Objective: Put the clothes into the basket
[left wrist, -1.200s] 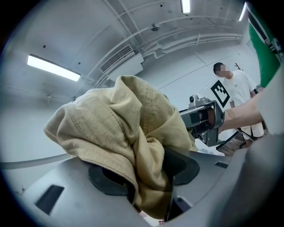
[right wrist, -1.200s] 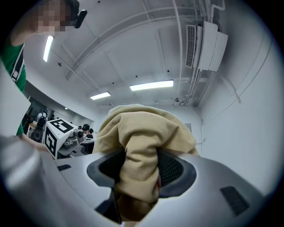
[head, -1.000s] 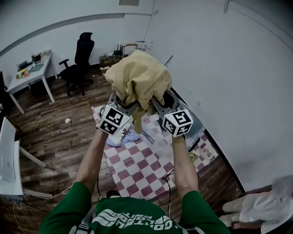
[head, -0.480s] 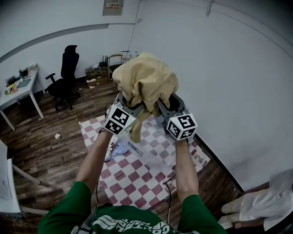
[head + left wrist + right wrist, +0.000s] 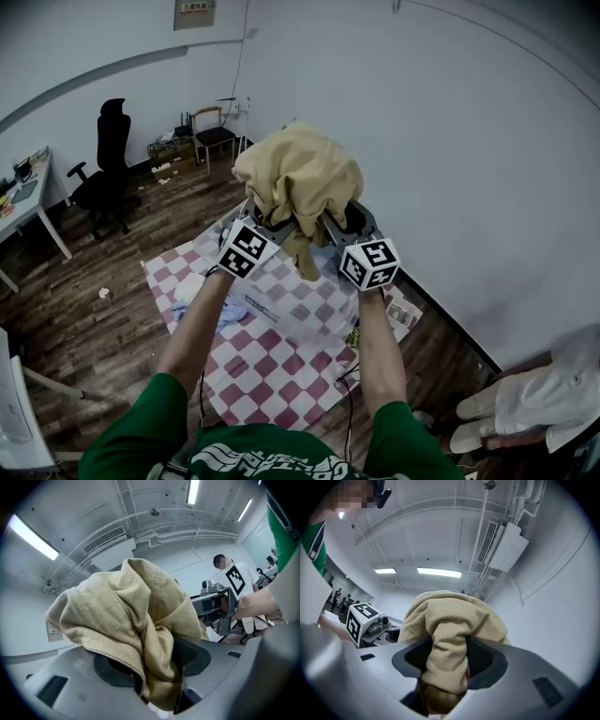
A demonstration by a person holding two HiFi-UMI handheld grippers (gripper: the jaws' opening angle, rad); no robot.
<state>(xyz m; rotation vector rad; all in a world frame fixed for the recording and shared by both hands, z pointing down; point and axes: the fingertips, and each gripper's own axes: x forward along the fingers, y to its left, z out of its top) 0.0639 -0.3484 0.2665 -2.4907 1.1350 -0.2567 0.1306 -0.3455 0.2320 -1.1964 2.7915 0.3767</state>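
While left gripper (image 5: pixel 158 686) and right gripper (image 5: pixel 443 667) pinch tan garment (image 5: pixel 300 176), its tag (image 5: pixel 55 633) is illegible.

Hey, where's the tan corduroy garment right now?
The tan corduroy garment is bunched at the head view's centre, clamped between the left gripper and the right gripper, raised above the red-checked mat.

Ahead: tan garment (image 5: pixel 298 178) bunched high, blocking the way forward.
Right: white wall (image 5: pixel 469 169) near, little room.
Left: open wooden floor (image 5: pixel 66 314); office chair (image 5: pixel 108 155) and tabletop (image 5: pixel 39 187) well apart.
Below: checkered mat (image 5: pixel 281 352), small clutter on it.
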